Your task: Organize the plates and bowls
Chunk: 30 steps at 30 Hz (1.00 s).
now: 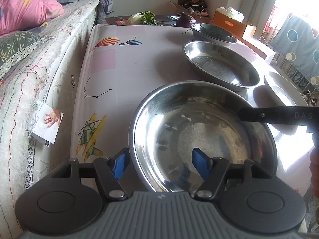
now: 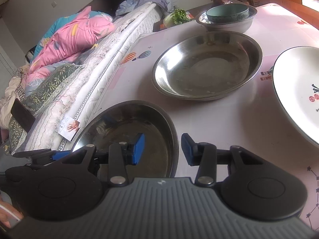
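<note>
A large steel plate (image 1: 203, 131) lies nearest on the pink patterned table (image 1: 123, 63). My left gripper (image 1: 159, 159) is open and straddles the plate's near left rim, one blue pad outside and one inside, neither pressing. My right gripper (image 2: 162, 143) is open too and straddles the right rim of the same steel plate (image 2: 129, 127); its black finger (image 1: 279, 114) reaches in from the right. A second steel plate (image 2: 207, 65) sits beyond. A white printed plate (image 2: 297, 91) lies to the right. At the far end a teal bowl (image 2: 227, 13) rests inside a grey bowl (image 2: 229, 26).
A bed's mattress (image 1: 39, 75) runs tight along the table's left edge, with a pink quilt (image 2: 73, 39) on it and a small card (image 1: 47, 125) wedged in between. Leafy greens (image 1: 143, 18), a purple cabbage (image 1: 185, 21) and cardboard boxes (image 1: 233, 23) crowd the far end.
</note>
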Each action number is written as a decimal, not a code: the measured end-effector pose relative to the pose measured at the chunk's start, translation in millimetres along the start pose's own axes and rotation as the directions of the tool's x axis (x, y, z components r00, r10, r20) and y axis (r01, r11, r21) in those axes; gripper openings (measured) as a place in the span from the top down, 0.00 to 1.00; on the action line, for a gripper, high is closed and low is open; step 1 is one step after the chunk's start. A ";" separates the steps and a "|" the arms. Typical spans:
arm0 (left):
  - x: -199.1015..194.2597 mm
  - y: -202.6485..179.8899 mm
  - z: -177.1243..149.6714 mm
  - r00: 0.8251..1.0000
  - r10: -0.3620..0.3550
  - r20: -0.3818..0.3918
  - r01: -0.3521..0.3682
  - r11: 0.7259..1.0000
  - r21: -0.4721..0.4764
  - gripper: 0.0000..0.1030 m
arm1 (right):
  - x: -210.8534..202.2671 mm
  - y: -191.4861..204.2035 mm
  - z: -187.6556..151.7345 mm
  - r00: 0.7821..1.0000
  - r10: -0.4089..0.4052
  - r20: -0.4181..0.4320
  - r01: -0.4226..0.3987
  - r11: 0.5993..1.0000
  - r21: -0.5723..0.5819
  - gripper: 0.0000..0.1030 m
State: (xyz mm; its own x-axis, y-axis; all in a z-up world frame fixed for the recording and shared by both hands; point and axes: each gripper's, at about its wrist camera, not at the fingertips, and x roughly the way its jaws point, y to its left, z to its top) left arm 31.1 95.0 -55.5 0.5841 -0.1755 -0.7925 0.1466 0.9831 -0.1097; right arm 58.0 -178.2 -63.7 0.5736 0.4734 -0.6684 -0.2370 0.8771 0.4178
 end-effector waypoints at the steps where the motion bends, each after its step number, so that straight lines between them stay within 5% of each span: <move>1: 0.5 -0.9 -0.4 1.000 0.003 -0.001 -0.003 1.000 0.004 0.33 | -0.7 -0.8 -1.7 1.000 -0.001 -0.001 0.001 1.000 0.000 0.62; 13: 1.2 -7.7 -0.3 0.996 0.083 0.010 -0.084 0.996 0.042 0.53 | -1.8 4.8 -10.7 0.999 -0.038 0.015 0.039 0.998 -0.050 0.79; 30: 6.5 -16.1 4.5 0.993 0.118 -0.006 -0.117 0.990 0.080 0.49 | -1.5 5.9 -11.5 0.998 -0.064 0.030 0.066 0.996 -0.066 0.80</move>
State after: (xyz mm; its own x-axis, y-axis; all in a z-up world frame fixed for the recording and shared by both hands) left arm 36.1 77.9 -56.2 0.5923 -0.0583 -0.8036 0.1406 0.9896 0.0318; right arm 46.8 -172.8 -67.3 0.6108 0.4138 -0.6750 -0.2498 0.9097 0.3317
